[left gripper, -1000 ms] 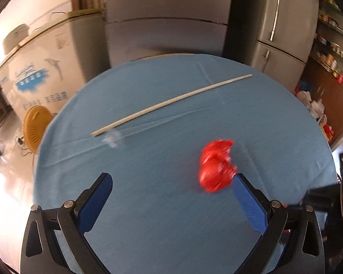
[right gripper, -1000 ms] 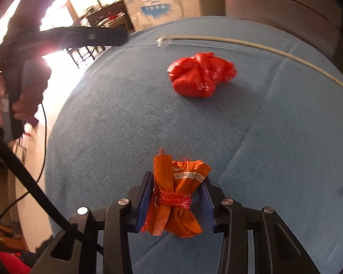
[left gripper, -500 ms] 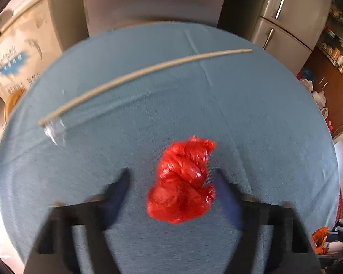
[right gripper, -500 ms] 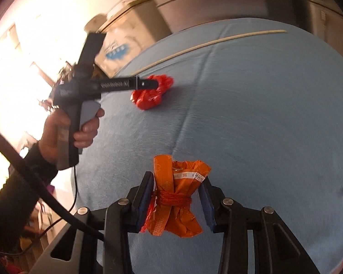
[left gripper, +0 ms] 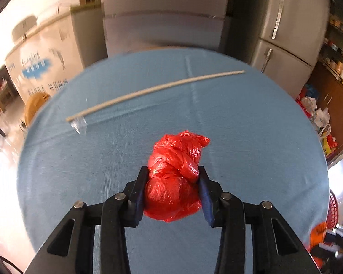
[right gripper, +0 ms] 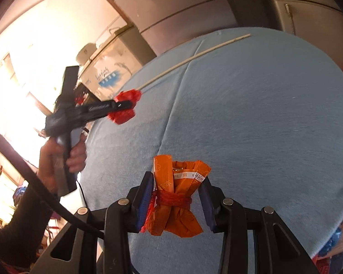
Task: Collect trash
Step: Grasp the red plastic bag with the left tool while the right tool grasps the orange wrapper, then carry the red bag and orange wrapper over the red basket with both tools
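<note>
A crumpled red plastic bag (left gripper: 173,182) lies on the round table's blue cloth (left gripper: 251,137). My left gripper (left gripper: 172,171) has it between its blue pads, which press on both sides while the jaws are still closing. From the right wrist view the same bag (right gripper: 125,114) shows at the tip of the left gripper (right gripper: 123,105), which a hand (right gripper: 54,159) holds. My right gripper (right gripper: 178,182) is shut on an orange wrapper bundle (right gripper: 176,205) tied with red string, held above the near table edge.
A long pale stick (left gripper: 153,91) lies across the far side of the table, with a clear plastic scrap (left gripper: 79,125) at its left end. A red basket (left gripper: 332,207) stands low at the right. A white chest freezer (left gripper: 38,64) and a grey fridge (left gripper: 281,34) stand behind.
The left gripper slid over the red bag and closed from wide open onto it. The right gripper drew back from the table and rolled, still holding the orange bundle.
</note>
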Motion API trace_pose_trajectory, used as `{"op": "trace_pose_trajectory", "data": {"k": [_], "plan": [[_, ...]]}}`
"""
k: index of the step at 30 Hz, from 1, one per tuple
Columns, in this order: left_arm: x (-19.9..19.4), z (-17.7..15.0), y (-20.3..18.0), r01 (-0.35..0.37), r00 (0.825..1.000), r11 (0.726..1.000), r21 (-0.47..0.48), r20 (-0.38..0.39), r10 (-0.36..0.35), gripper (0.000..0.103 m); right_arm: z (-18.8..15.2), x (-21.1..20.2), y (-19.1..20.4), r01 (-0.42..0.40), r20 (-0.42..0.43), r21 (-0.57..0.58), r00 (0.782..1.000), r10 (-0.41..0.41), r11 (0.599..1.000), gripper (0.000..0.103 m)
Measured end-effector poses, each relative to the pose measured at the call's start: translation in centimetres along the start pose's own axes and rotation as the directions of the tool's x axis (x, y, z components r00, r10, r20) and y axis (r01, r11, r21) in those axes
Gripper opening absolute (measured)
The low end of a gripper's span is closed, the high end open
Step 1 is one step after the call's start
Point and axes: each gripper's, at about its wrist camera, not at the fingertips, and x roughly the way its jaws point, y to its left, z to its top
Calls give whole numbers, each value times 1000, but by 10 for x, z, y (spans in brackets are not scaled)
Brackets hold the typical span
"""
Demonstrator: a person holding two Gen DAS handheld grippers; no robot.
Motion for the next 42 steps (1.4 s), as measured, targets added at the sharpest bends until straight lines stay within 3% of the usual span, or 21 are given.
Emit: {"op": "trace_pose_trajectory", "data": {"k": [7,15,30,42], "plan": [[-58,-27,-61,-91,991,990,106,106,80,43,-3,-35,-12,14,92,41,996,-18,999,42],[-92,-45,-103,-113,980,980,163,182,83,43,-14,-78,-24,27,163,75,986,-39,997,42],[-122,-68,-173,-74,973,976,202,227,27,43,-38,-146,-49,58,248,115,965,-85,992,42],[-123,-70,-217,-36,976,963,266,217,-24,43,-50,-188,-74,73,307,184,943,-128,980,42]]}}
